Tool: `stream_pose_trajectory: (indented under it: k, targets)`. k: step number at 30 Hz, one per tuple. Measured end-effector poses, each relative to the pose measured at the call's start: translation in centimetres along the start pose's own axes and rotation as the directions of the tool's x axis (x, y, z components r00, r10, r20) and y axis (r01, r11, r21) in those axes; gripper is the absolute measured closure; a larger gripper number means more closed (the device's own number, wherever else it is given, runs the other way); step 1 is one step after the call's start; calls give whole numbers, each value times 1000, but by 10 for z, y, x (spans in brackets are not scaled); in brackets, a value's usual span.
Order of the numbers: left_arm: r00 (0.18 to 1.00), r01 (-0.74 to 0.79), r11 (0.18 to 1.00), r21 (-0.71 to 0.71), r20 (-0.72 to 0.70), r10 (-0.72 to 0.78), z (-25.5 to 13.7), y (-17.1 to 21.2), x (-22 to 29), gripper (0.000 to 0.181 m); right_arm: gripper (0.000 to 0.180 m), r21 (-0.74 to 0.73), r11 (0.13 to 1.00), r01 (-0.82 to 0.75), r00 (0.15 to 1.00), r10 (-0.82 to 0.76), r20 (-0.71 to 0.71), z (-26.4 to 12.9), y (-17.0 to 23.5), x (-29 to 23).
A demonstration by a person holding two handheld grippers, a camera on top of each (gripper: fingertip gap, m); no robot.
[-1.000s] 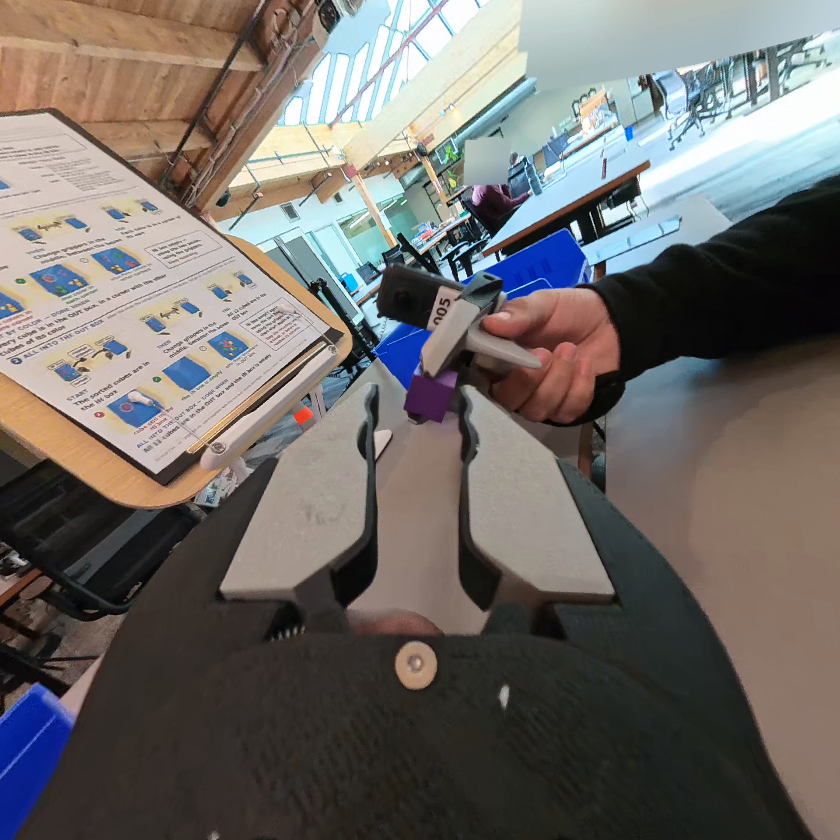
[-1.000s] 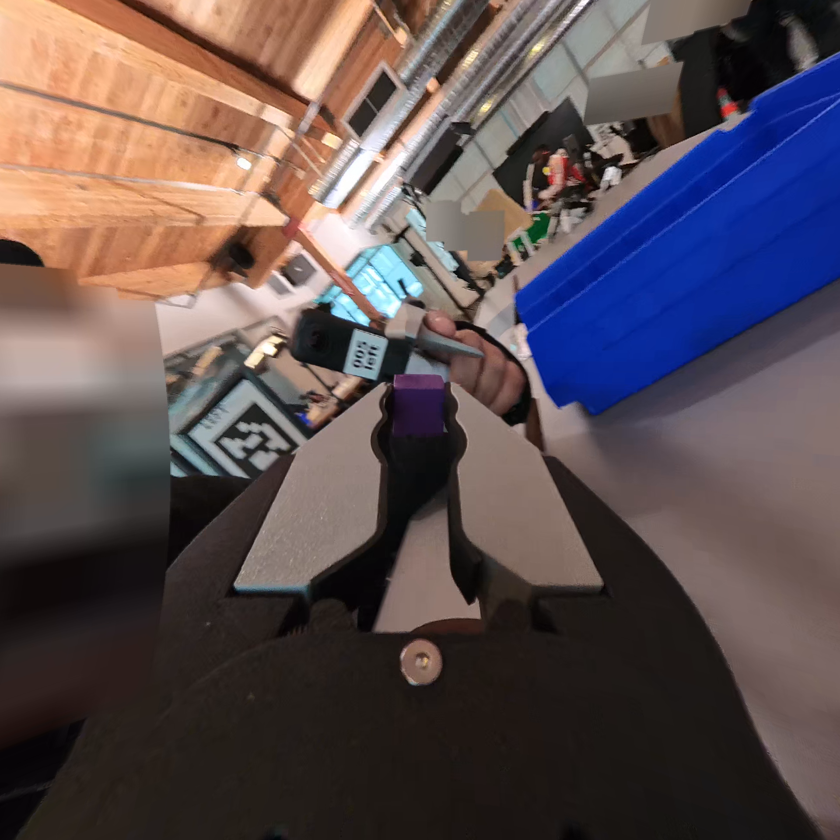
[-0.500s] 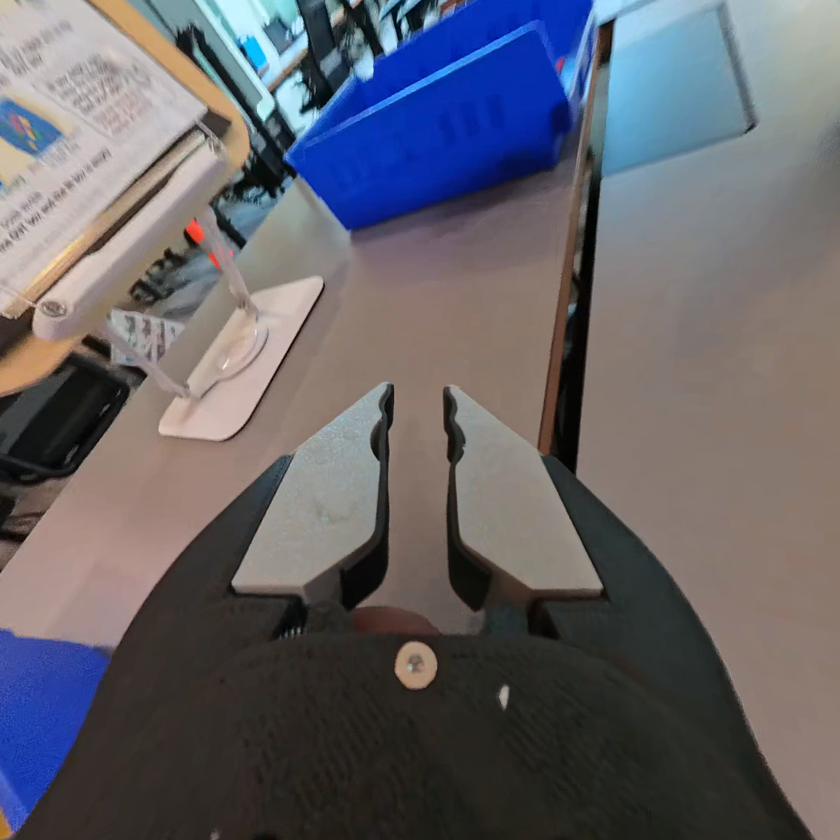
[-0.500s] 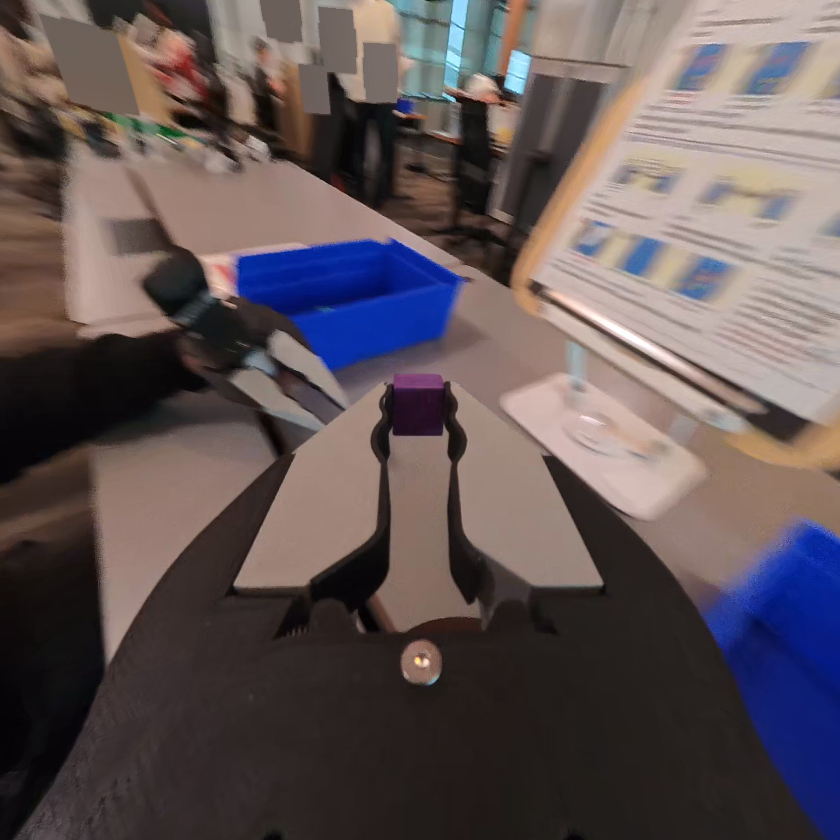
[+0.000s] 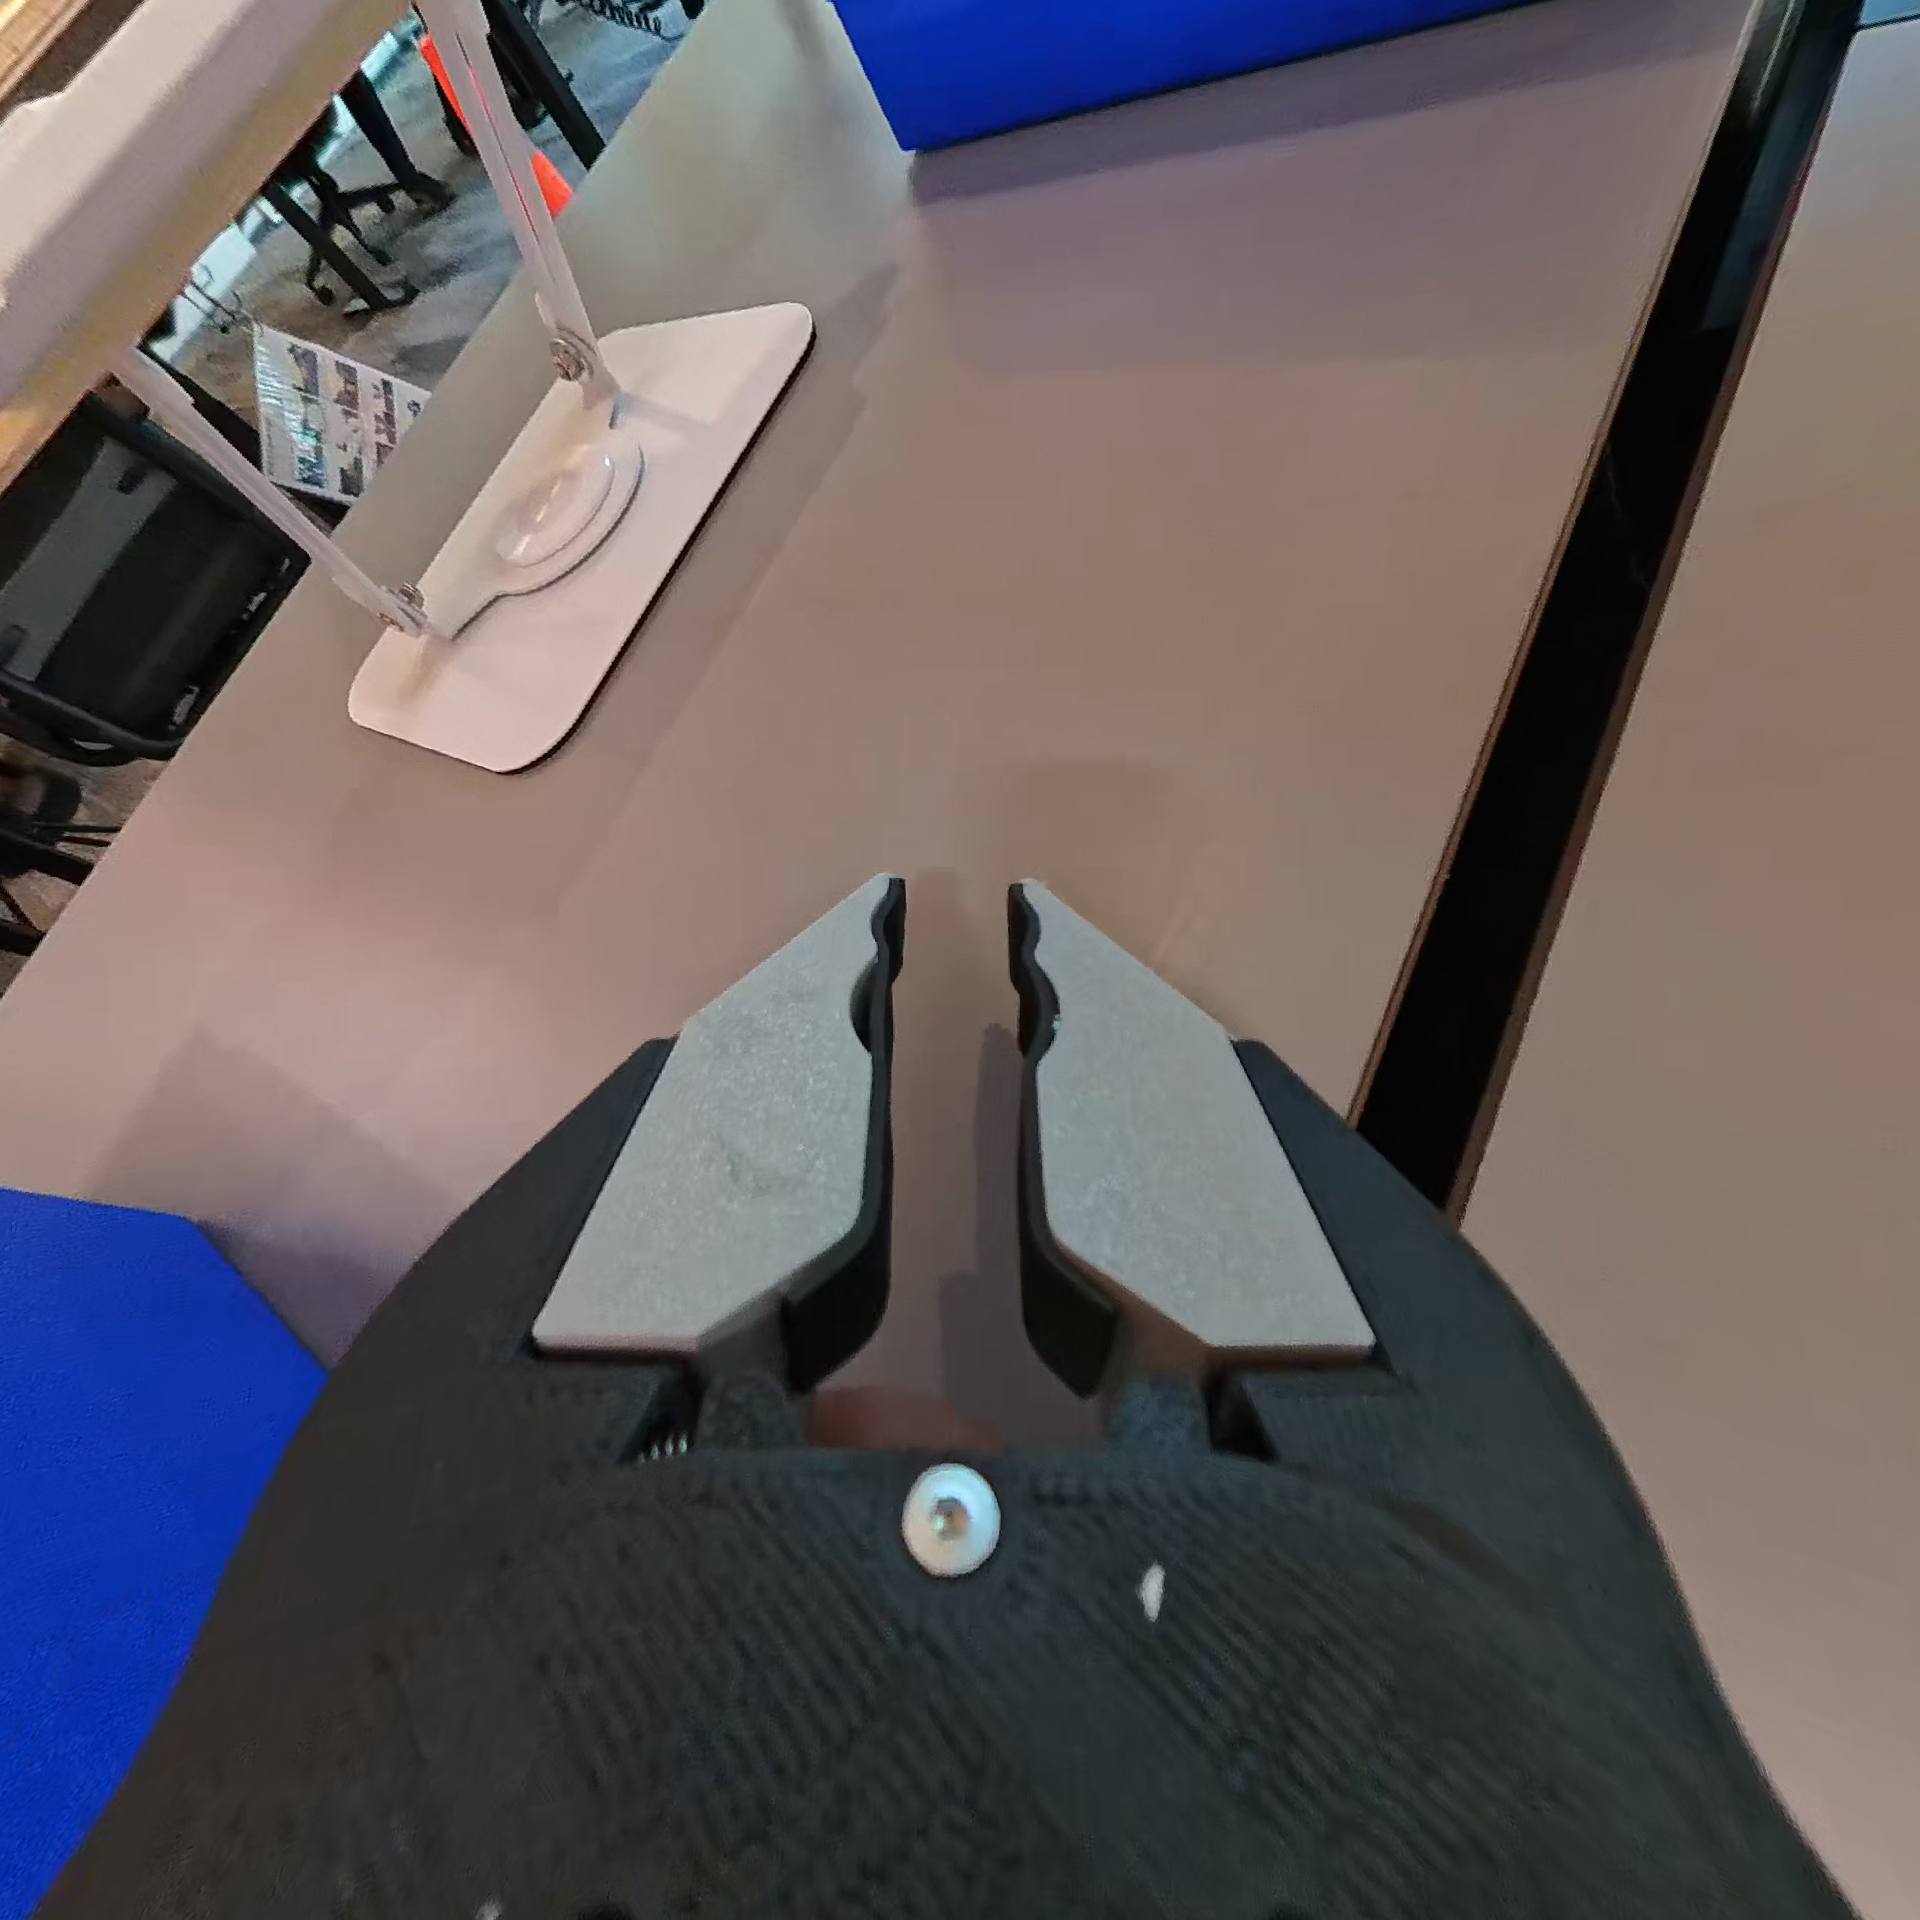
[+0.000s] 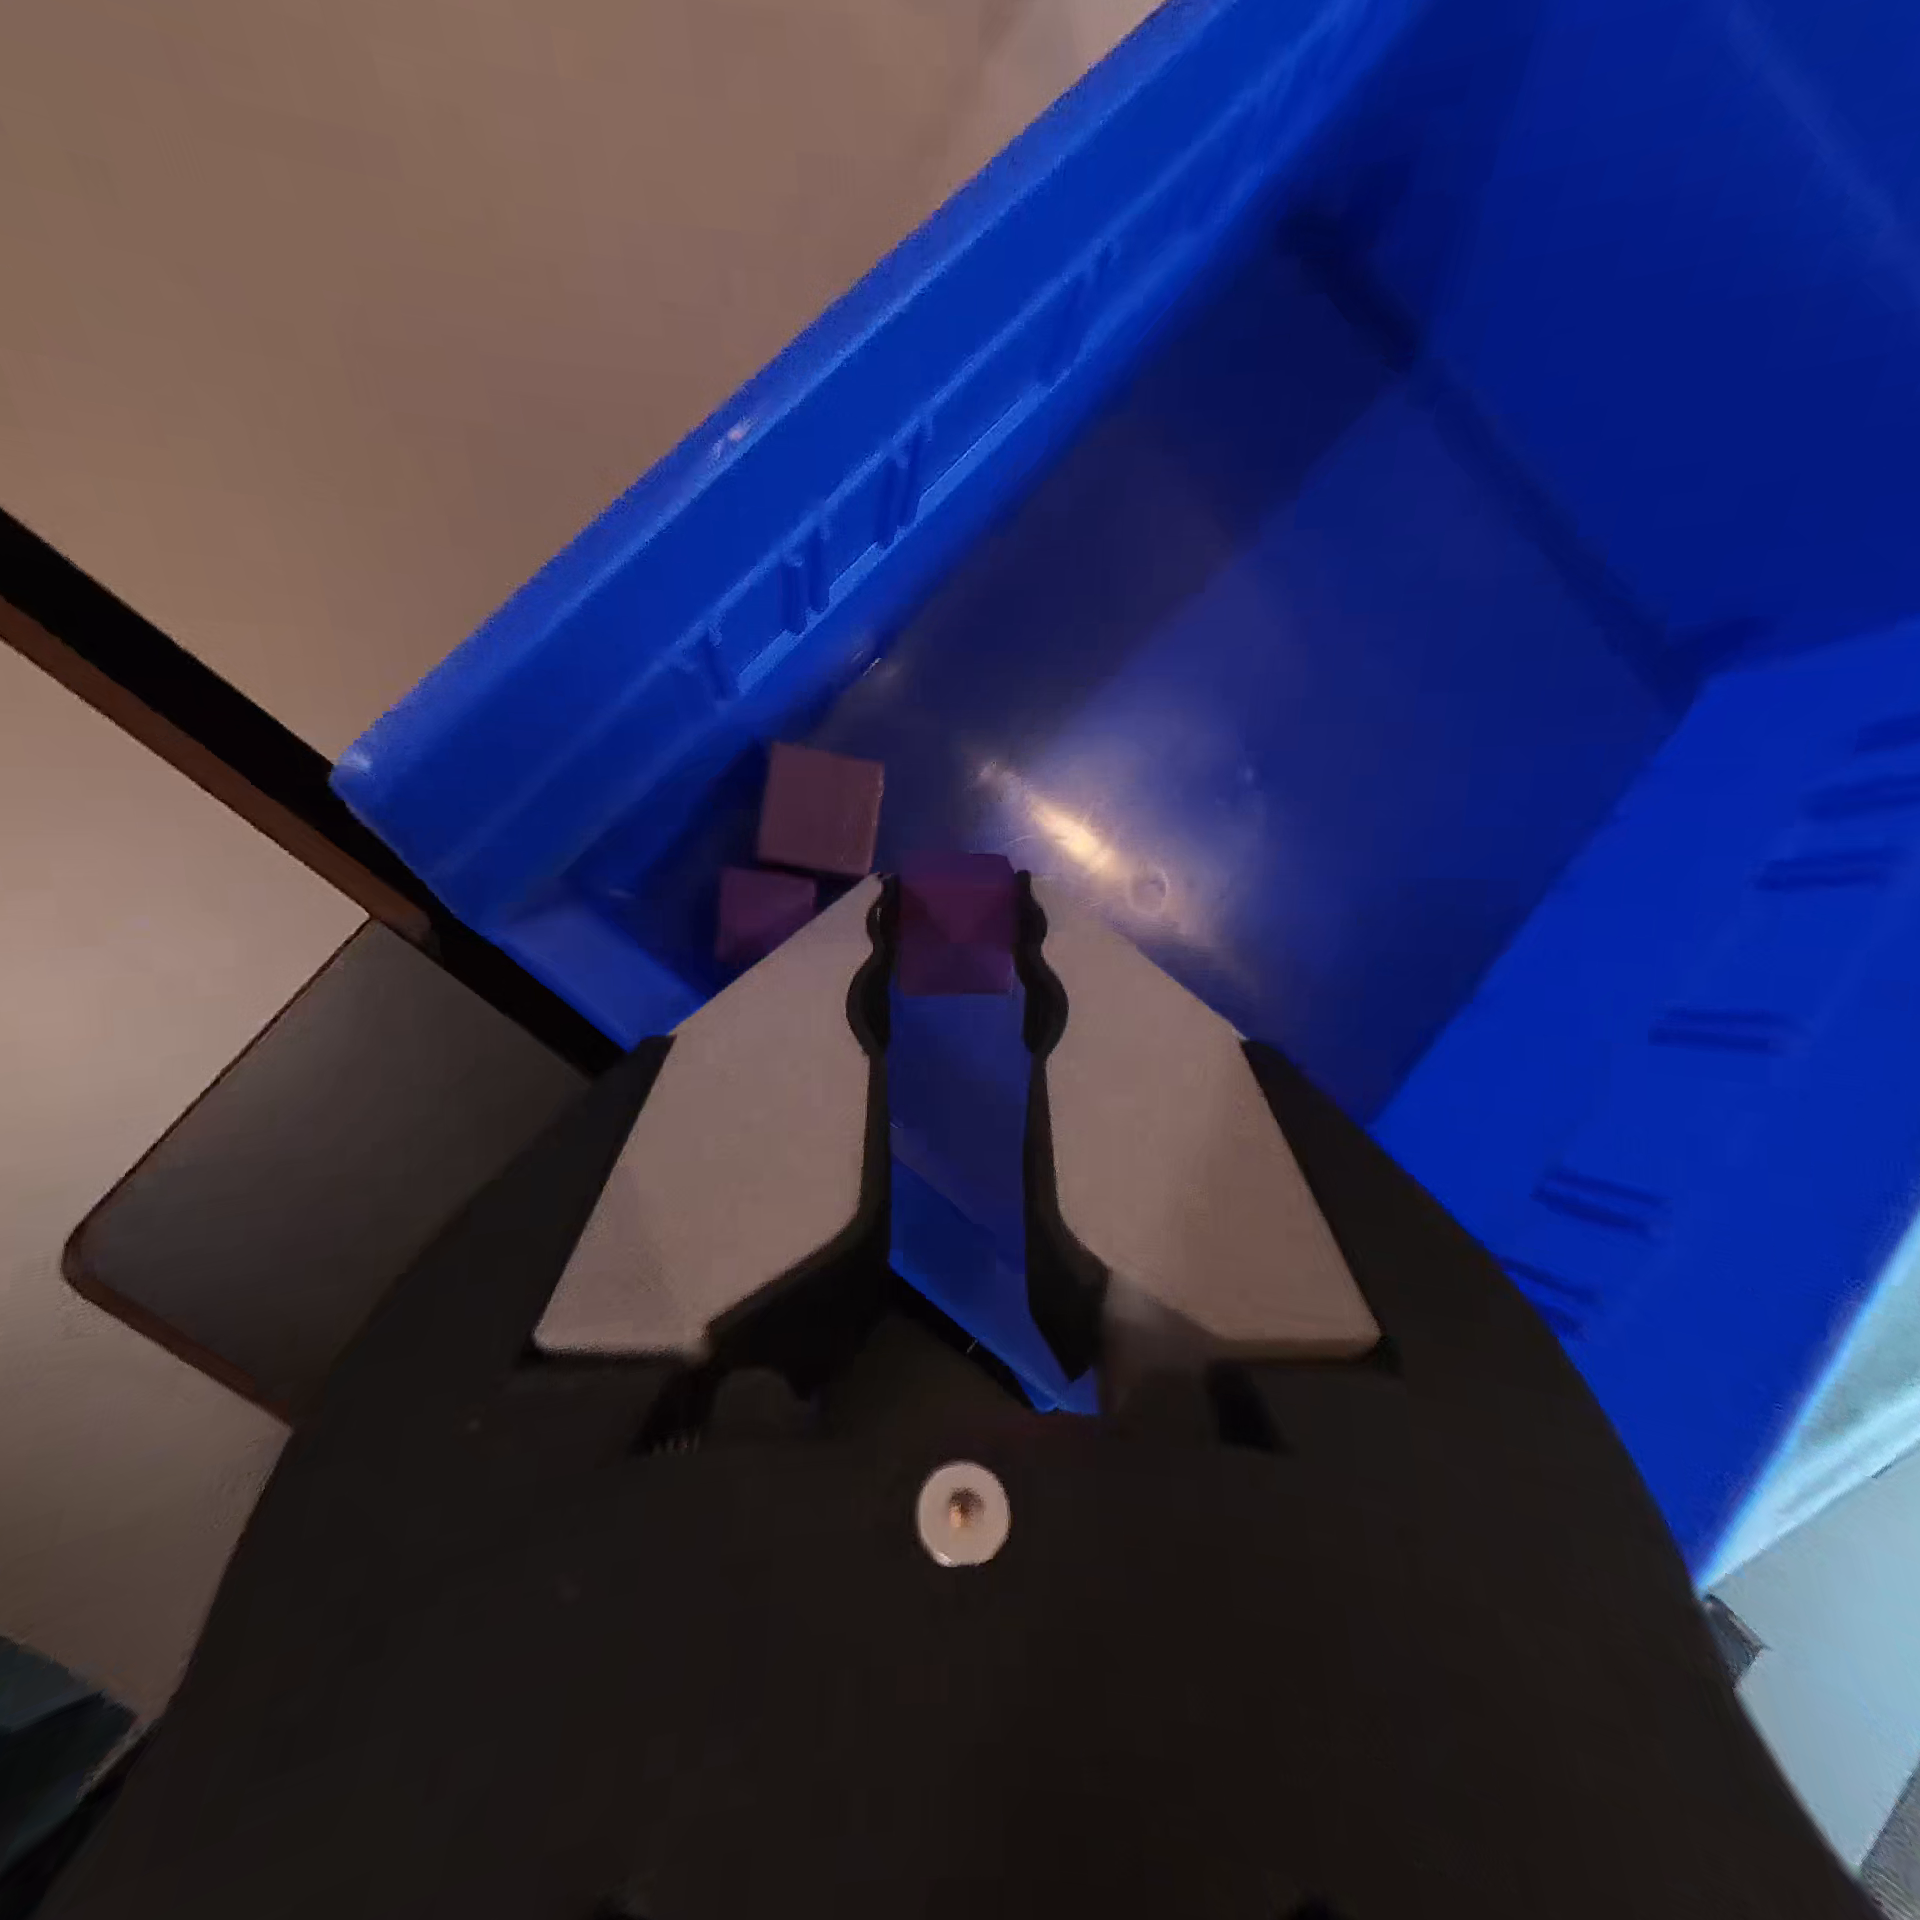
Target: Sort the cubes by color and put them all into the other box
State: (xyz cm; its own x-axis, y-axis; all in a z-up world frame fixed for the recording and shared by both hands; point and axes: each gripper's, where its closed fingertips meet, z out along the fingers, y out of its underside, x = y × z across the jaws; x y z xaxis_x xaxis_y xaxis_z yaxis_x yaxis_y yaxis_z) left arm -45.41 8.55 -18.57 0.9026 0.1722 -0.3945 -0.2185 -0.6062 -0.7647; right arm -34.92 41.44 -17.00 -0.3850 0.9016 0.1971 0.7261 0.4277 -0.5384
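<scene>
We see the right gripper (image 6: 954,891) pinching a purple cube (image 6: 953,923) between its fingertips, held above the inside of a blue box (image 6: 1558,644). Two more purple cubes sit on the box floor in the near-left corner: a paler-looking one (image 6: 819,808) against the wall, and a darker one (image 6: 762,916) just below it, partly hidden behind the left finger. They look touching or nearly so. Rest of the box floor in view is bare, with a glare spot.

The left gripper (image 5: 956,902) is spread a little, nothing between the fingers, hovering over the grey table (image 5: 1091,499). We spot a white stand base (image 5: 582,551) to its front-left, a blue box edge (image 5: 114,1455) at the lower left and another blue box (image 5: 1091,52) at the far top. A dark gap (image 5: 1621,582) splits the tabletops on the right.
</scene>
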Motion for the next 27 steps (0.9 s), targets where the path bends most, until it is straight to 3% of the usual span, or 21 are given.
stream_pose_trajectory:
  k: [5, 11, 21, 27]
  targets:
    - [1000, -5, 1000, -18, 3, 5, 2, 3, 0, 163, 160, -125, 991, 45, 997, -37, 66, 19, 10, -6]
    - [1000, -1, 1000, -22, -9, 1, 2, 5, 1, 163, 160, -122, 992, 22, 980, 3, 201, 19, 6, -20]
    - [999, 3, 1000, -16, -38, -3, 0, 3, 7, 163, 156, -146, 989, 25, 977, 7, 213, 14, 8, -21]
    - [999, 4, 1000, -29, -38, -5, 1, 7, 7, 163, 179, -105, 994, -43, 991, 55, 119, 2, 5, 6]
